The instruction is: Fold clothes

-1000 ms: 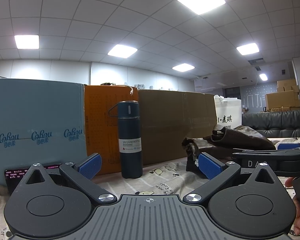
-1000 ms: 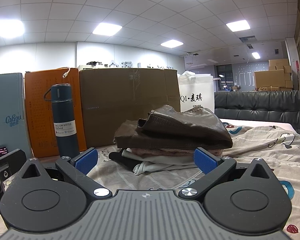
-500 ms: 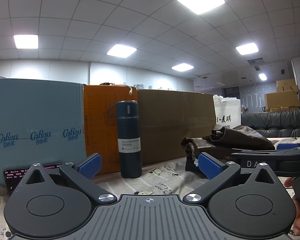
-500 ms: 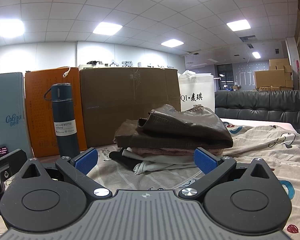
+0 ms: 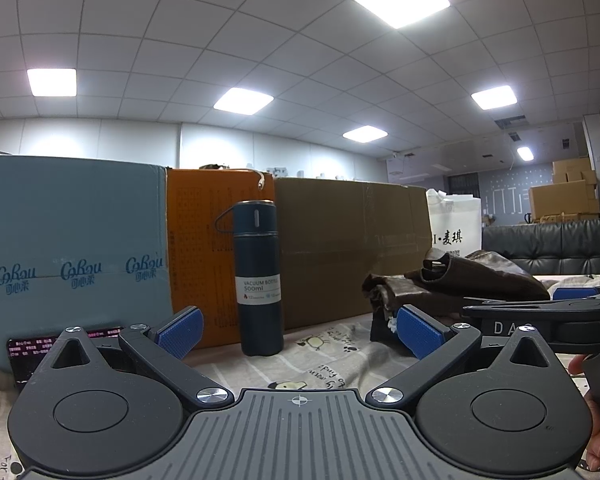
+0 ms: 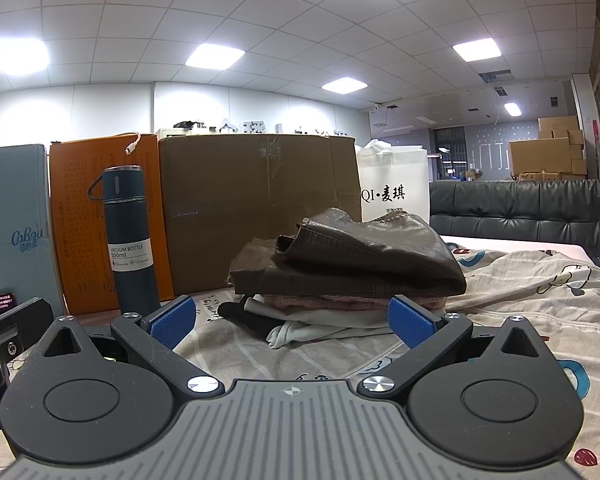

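Hovering low over the printed sheet (image 6: 520, 304), both grippers are gaping wide and gripping nothing. Right gripper (image 6: 290, 320) is facing the clothes pile (image 6: 348, 268) at 12 o'clock: a brown leather garment (image 6: 380, 248) is lying on top, pink and white layers showing beneath. Left gripper (image 5: 298, 330) is pointing at the vacuum bottle (image 5: 258, 280), standing upright at 12 o'clock before the boxes (image 5: 352, 248); from there the pile is sitting at 2 o'clock.

The right gripper (image 6: 292, 320) is spread wide and empty, low over the sheet (image 6: 520, 292). Just beyond it lies the clothes pile (image 6: 352, 264), brown garment on top. A bottle (image 6: 130, 240) stands upright, left of the pile.
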{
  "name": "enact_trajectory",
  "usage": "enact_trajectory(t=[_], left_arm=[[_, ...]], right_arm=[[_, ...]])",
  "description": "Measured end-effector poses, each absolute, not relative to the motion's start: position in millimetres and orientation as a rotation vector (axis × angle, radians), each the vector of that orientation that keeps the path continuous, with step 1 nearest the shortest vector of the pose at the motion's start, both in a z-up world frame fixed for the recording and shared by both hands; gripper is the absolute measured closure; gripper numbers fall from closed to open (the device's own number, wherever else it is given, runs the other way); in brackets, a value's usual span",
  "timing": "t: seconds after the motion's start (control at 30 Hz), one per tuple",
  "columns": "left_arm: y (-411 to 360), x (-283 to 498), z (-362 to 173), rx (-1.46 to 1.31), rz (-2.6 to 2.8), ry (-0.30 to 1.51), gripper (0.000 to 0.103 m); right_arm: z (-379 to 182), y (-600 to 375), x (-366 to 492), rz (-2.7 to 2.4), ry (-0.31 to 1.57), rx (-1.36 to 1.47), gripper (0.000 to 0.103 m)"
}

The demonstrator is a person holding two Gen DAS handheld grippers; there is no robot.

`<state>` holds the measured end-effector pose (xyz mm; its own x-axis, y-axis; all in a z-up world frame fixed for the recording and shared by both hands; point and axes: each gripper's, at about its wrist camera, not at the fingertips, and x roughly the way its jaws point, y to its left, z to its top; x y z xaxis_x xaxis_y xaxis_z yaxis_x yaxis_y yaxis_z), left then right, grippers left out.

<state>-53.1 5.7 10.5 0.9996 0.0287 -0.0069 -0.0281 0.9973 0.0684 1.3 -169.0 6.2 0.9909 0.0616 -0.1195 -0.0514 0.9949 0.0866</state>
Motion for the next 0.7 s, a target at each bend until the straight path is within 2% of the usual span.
enact_trajectory(t=[0.7], left_arm=[[6.8,-52.6,10.7,0.066,0.026,0.012,0.000]], right_arm=[[6.3,-169.0,1.9,0.055,0.130,0.083,0.000]])
